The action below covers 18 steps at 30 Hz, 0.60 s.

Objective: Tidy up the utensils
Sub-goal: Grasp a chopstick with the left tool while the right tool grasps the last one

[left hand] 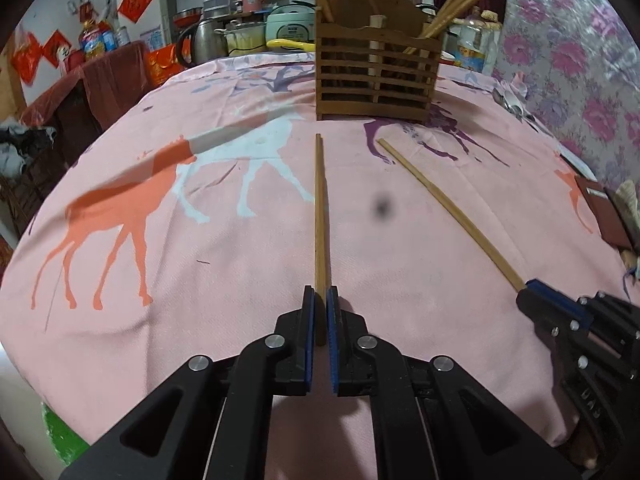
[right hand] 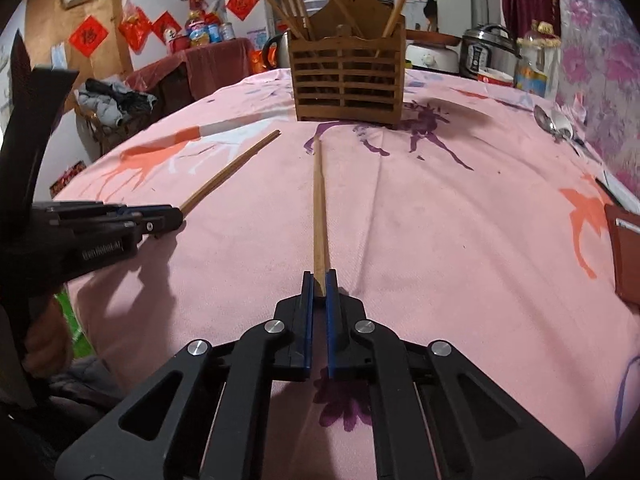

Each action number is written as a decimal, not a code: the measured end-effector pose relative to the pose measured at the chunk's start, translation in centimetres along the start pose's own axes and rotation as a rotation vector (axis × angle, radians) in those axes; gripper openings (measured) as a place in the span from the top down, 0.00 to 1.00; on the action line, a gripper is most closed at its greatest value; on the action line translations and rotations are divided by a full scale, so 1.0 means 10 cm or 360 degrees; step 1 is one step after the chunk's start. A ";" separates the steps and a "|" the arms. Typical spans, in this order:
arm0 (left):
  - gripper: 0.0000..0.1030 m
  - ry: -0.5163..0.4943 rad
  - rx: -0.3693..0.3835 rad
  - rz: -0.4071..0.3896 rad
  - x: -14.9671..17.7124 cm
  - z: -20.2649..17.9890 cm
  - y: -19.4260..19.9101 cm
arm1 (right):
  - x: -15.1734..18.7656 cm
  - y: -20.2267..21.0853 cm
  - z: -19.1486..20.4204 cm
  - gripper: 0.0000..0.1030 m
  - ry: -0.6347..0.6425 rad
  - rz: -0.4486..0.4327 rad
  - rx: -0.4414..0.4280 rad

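Both tongs are clamping a thin brown wooden chopstick each, right at its near end: left tongs [left hand: 320,300], right tongs [right hand: 319,280]. Both sticks [left hand: 320,208] [right hand: 319,200] are lying on the pink deer-print worktop [left hand: 240,280], pointing at the slatted wooden utensil holder [left hand: 376,76]. They're probably light, stiff and a bit slippery, so an end grip is risking wobble.

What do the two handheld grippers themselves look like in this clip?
Both are matte black plastic. The left gripper and right gripper have angular linkage arms with triangular cut-outs, round silver pivot pins and blue pads lining the fingers. No cables or sleeves show.
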<state>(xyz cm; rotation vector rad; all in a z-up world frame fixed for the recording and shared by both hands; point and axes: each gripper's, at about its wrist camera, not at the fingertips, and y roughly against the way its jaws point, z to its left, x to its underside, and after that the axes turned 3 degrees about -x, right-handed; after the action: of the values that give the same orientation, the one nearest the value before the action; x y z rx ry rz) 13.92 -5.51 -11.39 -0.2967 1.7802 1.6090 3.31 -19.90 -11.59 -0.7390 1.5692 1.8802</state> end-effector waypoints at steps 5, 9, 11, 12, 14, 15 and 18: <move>0.95 -0.0048 0.0025 -0.0041 -0.08 -0.03 0.24 | -0.14 0.31 -0.03 0.94 0.0007 -0.0118 0.0011; 0.94 -0.0051 0.0018 -0.0123 -0.24 -0.02 0.49 | -0.33 0.54 -0.05 0.94 0.0000 -0.0229 0.0000; 0.94 -0.0044 0.0027 -0.0183 -0.37 0.00 0.67 | -0.44 0.68 -0.06 0.94 0.0001 -0.0295 -0.0006; 0.94 -0.0037 0.0035 -0.0211 -0.43 0.01 0.75 | -0.50 0.73 -0.06 0.94 0.0002 -0.0322 -0.0007; 0.94 -0.0021 0.0059 -0.0258 -0.56 0.03 0.91 | -0.63 0.85 -0.08 0.94 -0.0002 -0.0380 -0.0019; 0.95 -0.0017 0.0067 -0.0274 -0.60 0.03 0.96 | -0.70 0.93 -0.10 0.94 -0.0011 -0.0412 -0.0033; 0.95 0.0003 0.0107 -0.0322 -0.75 0.04 1.16 | -0.82 1.06 -0.09 0.94 -0.0024 -0.0472 -0.0060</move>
<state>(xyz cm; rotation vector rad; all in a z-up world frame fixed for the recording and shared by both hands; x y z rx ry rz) 12.56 -4.91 2.30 -0.4327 1.7420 1.4043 1.17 -23.01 1.29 -0.9174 1.3349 1.6963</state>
